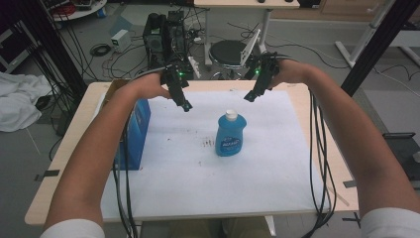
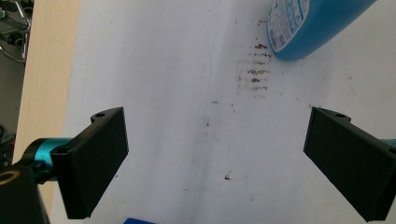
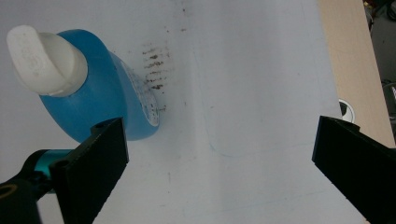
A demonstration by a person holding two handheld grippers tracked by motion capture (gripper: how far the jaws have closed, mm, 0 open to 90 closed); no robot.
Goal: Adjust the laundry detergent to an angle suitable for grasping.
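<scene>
High view: fixed above the person's side, looking forward and down over the whole table (image 1: pixel 307 94), farthest out. Left and right gripper views: each rides its gripper, looks steeply down along the jaws, close to the white sheet (image 2: pixel 154 70). All three share the blue bottle (image 1: pixel 230 135) and brown smudges (image 3: pixel 154 70).

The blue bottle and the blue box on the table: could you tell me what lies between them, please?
In the high view, only bare white paper with faint brown smudges lies between the blue bottle and the blue box.
</scene>
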